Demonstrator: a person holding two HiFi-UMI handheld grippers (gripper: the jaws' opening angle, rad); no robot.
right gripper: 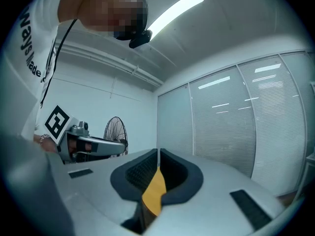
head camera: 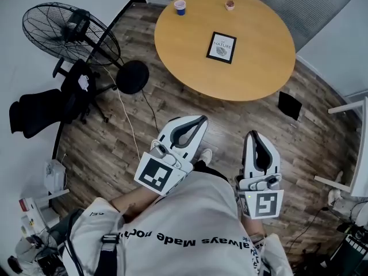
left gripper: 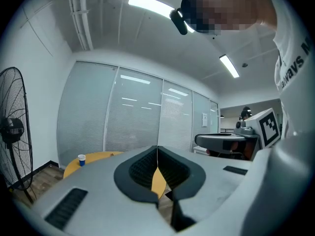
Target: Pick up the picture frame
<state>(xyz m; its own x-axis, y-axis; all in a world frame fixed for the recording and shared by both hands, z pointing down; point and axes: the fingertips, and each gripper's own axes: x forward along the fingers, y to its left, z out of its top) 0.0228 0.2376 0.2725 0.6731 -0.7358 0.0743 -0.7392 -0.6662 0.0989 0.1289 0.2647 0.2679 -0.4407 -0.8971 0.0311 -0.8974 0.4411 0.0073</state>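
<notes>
A black picture frame with a white print lies flat on the round wooden table, right of the table's middle. My left gripper and right gripper are held level over the floor, short of the table's near edge and apart from the frame. Both are shut with nothing between the jaws. In the left gripper view the left gripper has its pads closed together, with the table edge beyond. The right gripper in the right gripper view also shows its pads meeting.
A blue-and-white paper cup and a small cup stand at the table's far edge. A standing fan and a black office chair are at the left. A black panel lies on the floor at the right.
</notes>
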